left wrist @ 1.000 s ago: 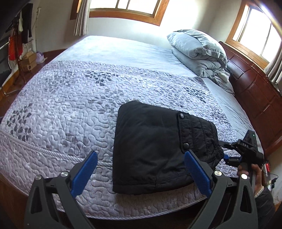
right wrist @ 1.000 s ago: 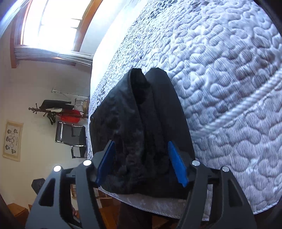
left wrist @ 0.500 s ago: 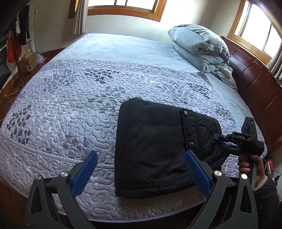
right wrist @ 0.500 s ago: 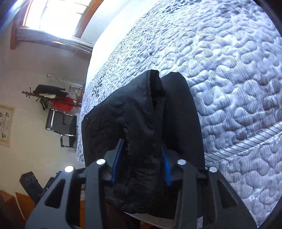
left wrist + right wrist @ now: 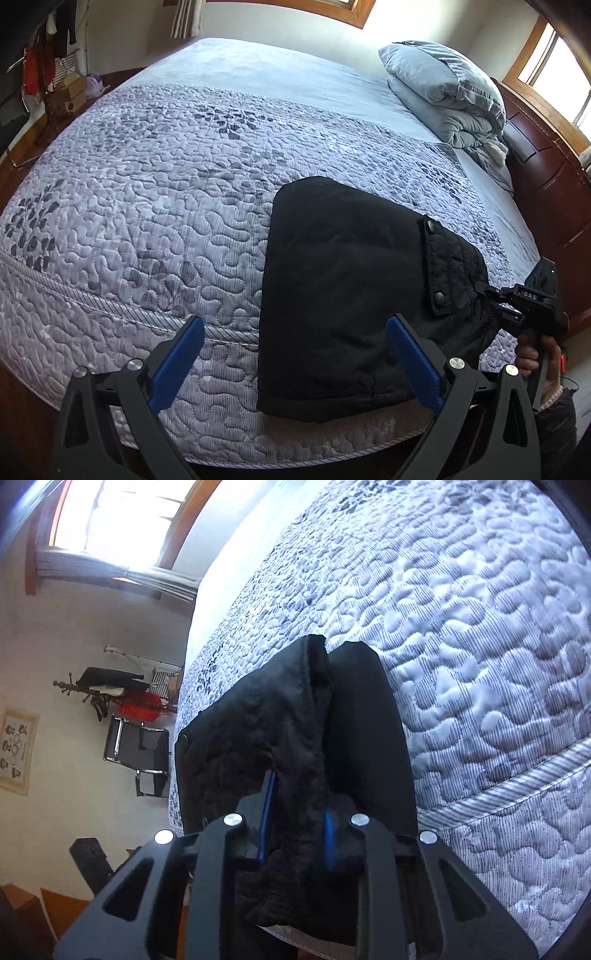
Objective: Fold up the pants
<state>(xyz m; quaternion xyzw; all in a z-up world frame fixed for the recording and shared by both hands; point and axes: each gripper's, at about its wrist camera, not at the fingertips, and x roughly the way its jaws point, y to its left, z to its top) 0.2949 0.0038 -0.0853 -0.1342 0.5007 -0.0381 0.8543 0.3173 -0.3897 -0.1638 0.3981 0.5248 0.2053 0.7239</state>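
- The right hand-held gripper (image 5: 295, 834) is closing its jaws on a thick bunch of the black pants (image 5: 343, 288); a second ago the jaws stood wide around it.
- The left hand-held gripper (image 5: 295, 365) hangs released, lower and nearer than before, its right pad over the pants' near edge.
- The pants lie ahead on the bed (image 5: 147, 206), already a compact folded packet; I judge one more fold or a tidying remains.

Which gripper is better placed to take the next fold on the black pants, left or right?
Right. The right gripper is closing on the bunched edge of the black pants, fabric already between its pads. The left gripper is open, gripping nothing, above the near edge of the quilted bedspread.
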